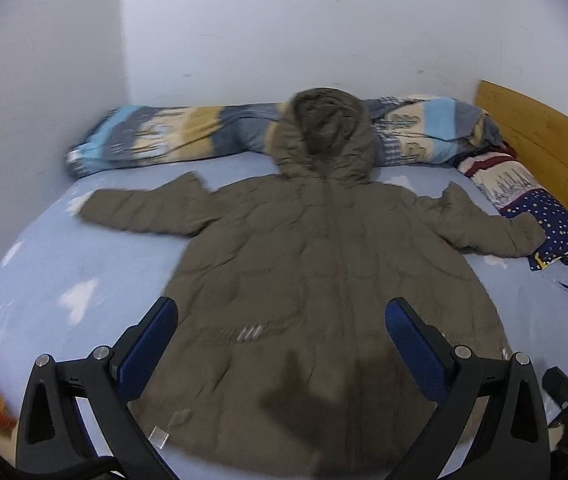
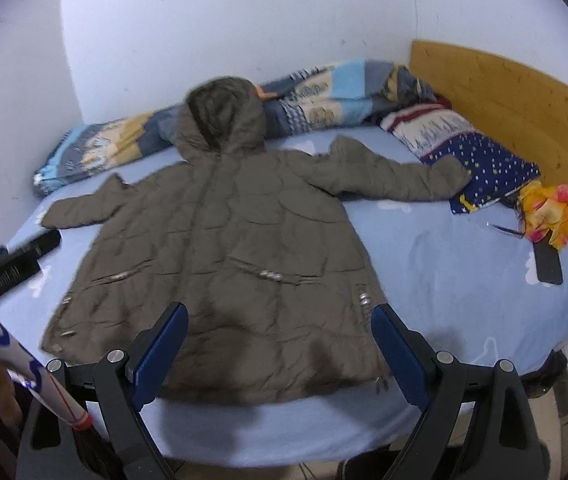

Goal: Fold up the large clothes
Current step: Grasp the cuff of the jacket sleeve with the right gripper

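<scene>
Progress: nothing folded yet, as far as I can judge; the coat (image 1: 324,280) lies spread flat, front up, on the bed (image 1: 63,264), so every fold remains to be made
Left sleeve side: one sleeve (image 1: 143,210) stretches out flat toward the wall corner, on bare blue sheet
Coat body: centre of the bed, closed down the middle, hem nearest the cameras, quilted and slightly rumpled
Hood: the hood (image 1: 326,136) rests up against the rolled striped quilt (image 1: 163,136) at the far edge of the bed
Right sleeve side: the other sleeve (image 2: 392,178) reaches out so its cuff touches the starry pillow (image 2: 492,168); beyond it lie a yellow floral cloth (image 2: 556,216) and a dark phone-like slab (image 2: 548,264), both apart from the coat
Left gripper (image 1: 281,316): hovers above the lower half of the coat, pointing toward the hood; jaws spread wide, nothing between them, no contact with the fabric visible
Right gripper (image 2: 279,322): hovers over the hem, near its right corner, pointing the same way; jaws also spread wide and empty
Likely first step: bringing a sleeve in across the body, which is a judgement only; the padded fabric looks bulky and may spring back
</scene>
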`<action>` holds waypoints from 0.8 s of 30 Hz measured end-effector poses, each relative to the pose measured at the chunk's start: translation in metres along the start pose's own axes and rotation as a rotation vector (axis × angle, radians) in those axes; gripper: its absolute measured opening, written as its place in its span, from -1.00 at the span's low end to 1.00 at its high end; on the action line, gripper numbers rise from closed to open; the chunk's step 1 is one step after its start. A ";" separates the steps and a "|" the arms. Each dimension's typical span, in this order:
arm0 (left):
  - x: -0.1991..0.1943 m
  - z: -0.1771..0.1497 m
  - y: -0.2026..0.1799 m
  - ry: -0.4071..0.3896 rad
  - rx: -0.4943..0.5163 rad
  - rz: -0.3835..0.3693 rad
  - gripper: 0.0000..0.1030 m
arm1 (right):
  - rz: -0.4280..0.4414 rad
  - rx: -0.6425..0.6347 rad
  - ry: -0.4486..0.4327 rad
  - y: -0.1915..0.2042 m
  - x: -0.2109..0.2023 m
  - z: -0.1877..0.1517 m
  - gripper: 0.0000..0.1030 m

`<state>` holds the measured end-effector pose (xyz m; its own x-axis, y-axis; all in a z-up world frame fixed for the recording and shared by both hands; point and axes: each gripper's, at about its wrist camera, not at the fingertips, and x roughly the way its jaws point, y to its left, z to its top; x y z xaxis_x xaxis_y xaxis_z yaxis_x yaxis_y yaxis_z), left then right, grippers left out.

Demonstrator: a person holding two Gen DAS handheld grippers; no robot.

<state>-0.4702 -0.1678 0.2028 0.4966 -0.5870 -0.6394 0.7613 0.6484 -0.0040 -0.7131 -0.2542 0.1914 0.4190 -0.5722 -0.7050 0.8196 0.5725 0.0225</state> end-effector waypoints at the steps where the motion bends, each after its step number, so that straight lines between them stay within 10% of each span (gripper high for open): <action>1: 0.024 0.008 -0.003 0.021 0.016 -0.019 1.00 | -0.006 0.011 0.010 -0.007 0.010 0.005 0.85; 9: 0.147 0.004 0.019 0.179 -0.003 -0.008 1.00 | -0.070 0.258 0.106 -0.119 0.104 0.057 0.78; 24: 0.177 0.014 0.044 0.180 0.010 0.075 1.00 | -0.157 0.658 0.102 -0.386 0.245 0.146 -0.14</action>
<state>-0.3430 -0.2496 0.1000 0.4706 -0.4404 -0.7646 0.7296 0.6816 0.0564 -0.8698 -0.7010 0.1137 0.2632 -0.5426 -0.7977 0.9481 -0.0075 0.3178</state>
